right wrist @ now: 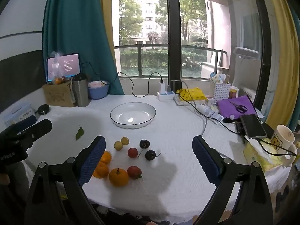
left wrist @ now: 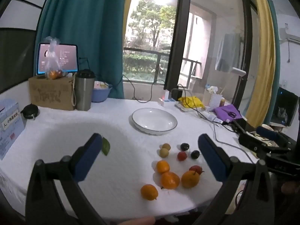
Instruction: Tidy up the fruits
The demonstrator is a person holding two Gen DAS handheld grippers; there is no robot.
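Observation:
An empty white plate with a dark rim (left wrist: 154, 121) (right wrist: 133, 115) sits mid-table. Before it lies loose fruit: several oranges (left wrist: 170, 180) (right wrist: 118, 177), two yellow longans (left wrist: 165, 150) (right wrist: 121, 143), two dark cherries (left wrist: 189, 150) (right wrist: 147, 149) and two small red fruits (left wrist: 182, 156) (right wrist: 132, 152). My left gripper (left wrist: 150, 158) is open and empty above the near table, left of the fruit. My right gripper (right wrist: 149, 160) is open and empty, hovering over the fruit. The left gripper also shows in the right wrist view (right wrist: 28, 133).
A green leaf (left wrist: 105, 146) (right wrist: 79, 132) lies left of the fruit. At the back left stand a cardboard box (left wrist: 51, 93), steel tumbler (left wrist: 84, 91), blue bowl (right wrist: 98, 90) and tablet (left wrist: 58, 59). At the right are a power strip with cables (right wrist: 166, 94), purple cloth (right wrist: 237, 108), phone (right wrist: 252, 125), mug (right wrist: 284, 142).

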